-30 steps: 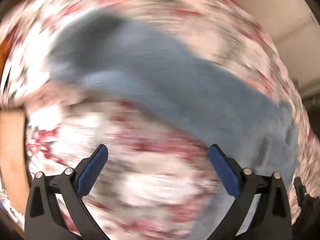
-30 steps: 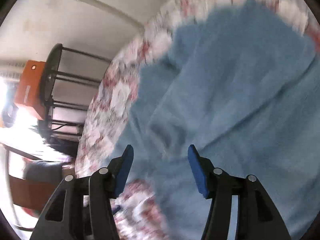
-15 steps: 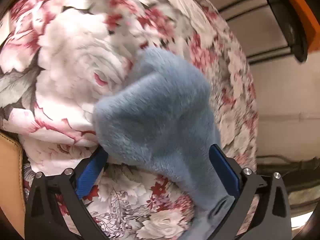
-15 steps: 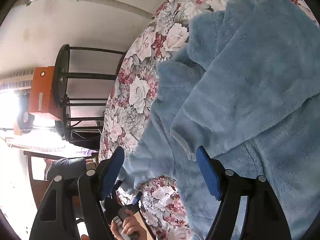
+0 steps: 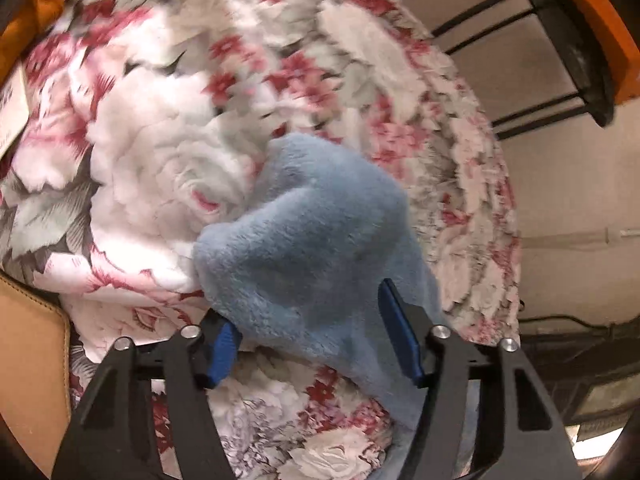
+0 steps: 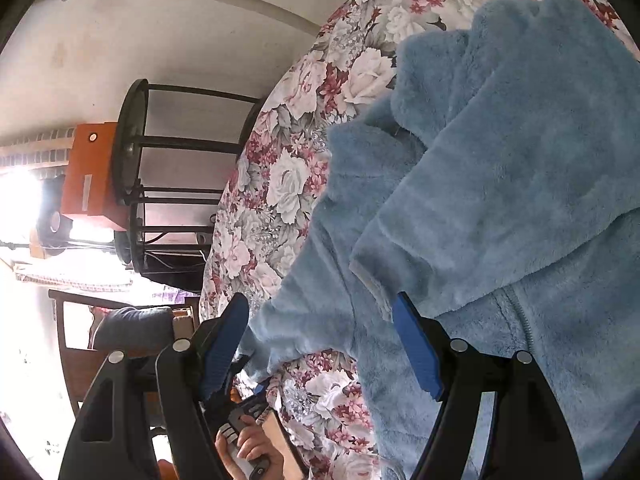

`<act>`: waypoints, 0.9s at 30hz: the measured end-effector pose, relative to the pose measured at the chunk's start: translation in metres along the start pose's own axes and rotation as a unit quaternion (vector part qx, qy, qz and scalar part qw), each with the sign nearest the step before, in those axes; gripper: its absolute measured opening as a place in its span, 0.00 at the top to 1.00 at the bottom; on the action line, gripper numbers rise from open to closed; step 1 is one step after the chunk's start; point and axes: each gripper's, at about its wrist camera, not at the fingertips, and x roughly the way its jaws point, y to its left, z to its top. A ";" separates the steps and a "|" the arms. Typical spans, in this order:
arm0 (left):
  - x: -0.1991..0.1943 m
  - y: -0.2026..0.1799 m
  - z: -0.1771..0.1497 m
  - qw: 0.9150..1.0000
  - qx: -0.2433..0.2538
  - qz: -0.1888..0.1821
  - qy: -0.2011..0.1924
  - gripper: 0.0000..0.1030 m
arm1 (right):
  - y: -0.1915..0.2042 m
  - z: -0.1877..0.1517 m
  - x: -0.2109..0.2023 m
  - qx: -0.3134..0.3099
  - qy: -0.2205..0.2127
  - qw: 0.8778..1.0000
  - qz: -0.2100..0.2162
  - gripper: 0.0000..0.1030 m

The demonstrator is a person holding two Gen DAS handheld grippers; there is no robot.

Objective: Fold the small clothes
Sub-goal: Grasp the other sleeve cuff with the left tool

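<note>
On floral bedspread [image 6: 288, 168], blue fleece garment [image 6: 500, 184]

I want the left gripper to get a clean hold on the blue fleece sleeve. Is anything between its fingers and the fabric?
Nothing visible is in the way. The blue fleece sleeve already lies between the fingers of the left gripper, whose jaws are closing on it, with only the floral bedcover beneath.

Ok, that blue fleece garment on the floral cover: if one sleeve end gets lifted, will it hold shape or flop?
Probably flop: the blue fleece garment already lies in soft bunched folds. Its thick pile should grip rather than slip; the left hand-held gripper is closing around a sleeve end. It looks light, though lifting could drag it across the floral cover.
</note>
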 end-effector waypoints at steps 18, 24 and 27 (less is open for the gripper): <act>-0.041 -0.136 -0.088 0.967 0.226 0.051 -0.103 0.91 | -0.018 0.023 -0.048 0.041 -0.082 0.996 0.010 0.27; -0.034 -0.184 -0.131 0.951 0.293 0.031 -0.094 0.91 | -0.027 0.028 -0.058 0.062 -0.093 0.994 0.022 0.27; -0.032 -0.194 -0.144 0.946 0.310 0.025 -0.088 0.91 | -0.031 0.031 -0.061 0.075 -0.096 0.992 0.030 0.27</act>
